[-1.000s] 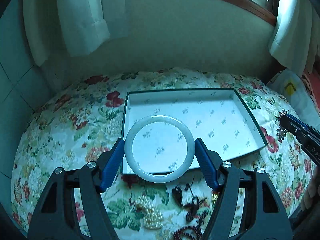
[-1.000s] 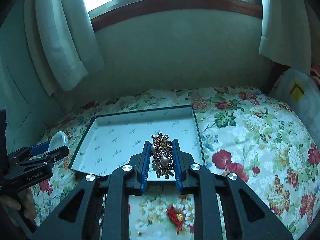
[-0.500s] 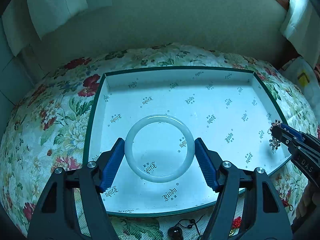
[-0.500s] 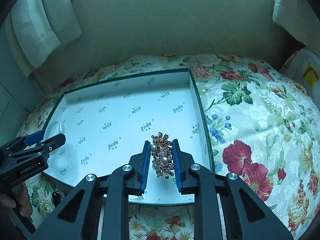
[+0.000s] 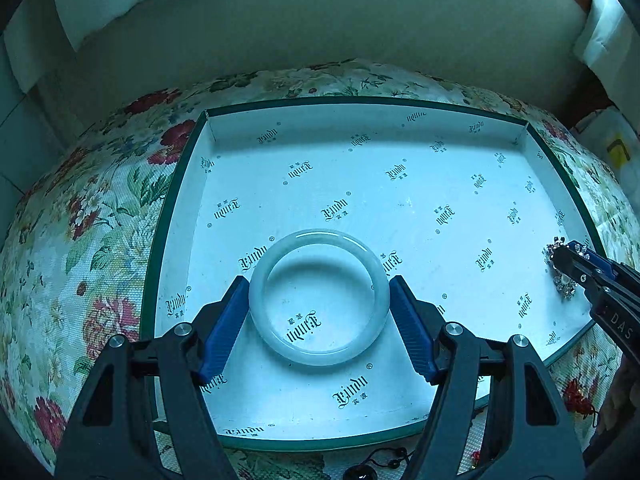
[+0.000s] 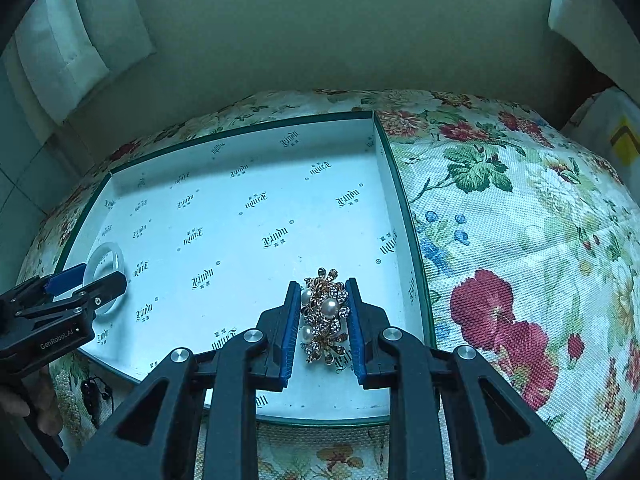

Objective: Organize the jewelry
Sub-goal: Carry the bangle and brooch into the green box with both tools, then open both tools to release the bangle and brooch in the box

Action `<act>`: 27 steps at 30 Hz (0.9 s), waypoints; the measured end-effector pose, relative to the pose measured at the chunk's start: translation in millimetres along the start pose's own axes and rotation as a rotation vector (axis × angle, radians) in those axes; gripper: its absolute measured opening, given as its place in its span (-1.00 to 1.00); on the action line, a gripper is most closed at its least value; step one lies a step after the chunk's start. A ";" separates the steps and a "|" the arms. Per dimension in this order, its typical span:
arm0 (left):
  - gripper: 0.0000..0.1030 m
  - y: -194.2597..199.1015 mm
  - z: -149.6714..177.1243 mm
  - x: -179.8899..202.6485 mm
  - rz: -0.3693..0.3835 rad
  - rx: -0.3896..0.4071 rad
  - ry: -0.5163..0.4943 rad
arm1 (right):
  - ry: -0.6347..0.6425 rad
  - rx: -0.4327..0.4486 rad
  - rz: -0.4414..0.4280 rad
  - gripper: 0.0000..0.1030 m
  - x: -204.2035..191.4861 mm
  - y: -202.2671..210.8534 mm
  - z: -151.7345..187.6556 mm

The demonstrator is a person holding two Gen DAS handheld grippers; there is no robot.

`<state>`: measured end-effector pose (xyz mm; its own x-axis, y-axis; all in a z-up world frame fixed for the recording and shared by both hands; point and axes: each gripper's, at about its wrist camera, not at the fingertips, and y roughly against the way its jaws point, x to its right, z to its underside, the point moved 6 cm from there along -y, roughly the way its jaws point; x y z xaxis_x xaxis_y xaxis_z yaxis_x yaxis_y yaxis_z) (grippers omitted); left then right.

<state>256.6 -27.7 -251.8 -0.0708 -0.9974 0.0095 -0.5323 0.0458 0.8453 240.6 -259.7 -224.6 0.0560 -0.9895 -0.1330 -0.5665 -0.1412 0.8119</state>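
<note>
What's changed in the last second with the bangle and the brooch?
Both grippers came down over the box: the left gripper carried the bangle and the right gripper the brooch from above the tablecloth to low inside it. Both grips are unchanged.

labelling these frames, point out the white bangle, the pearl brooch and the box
white bangle (image 5: 376,276): left wrist view, right side of ring
pearl brooch (image 6: 330,306): right wrist view, large centre pearl
box (image 5: 168,216): left wrist view, left green rim

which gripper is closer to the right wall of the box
Right. The right gripper, holding the brooch, sits beside that wall; the left gripper is mid-box.
</note>
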 end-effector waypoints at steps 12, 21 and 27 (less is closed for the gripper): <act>0.54 4.4 -3.1 3.7 -0.009 0.024 -0.023 | 0.021 0.025 -0.001 0.13 -4.7 5.1 -3.6; 0.68 22.8 -6.8 4.6 -0.006 0.048 -0.025 | 0.010 0.061 -0.005 0.13 -4.8 22.9 -9.8; 0.68 52.0 -2.9 0.6 -0.006 0.068 -0.013 | 0.019 0.101 -0.016 0.13 -11.9 55.1 -11.6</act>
<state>231.4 -26.1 -206.3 -0.0784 -0.9969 -0.0028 -0.5888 0.0440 0.8071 218.2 -256.0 -171.7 0.0807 -0.9878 -0.1336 -0.6456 -0.1539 0.7480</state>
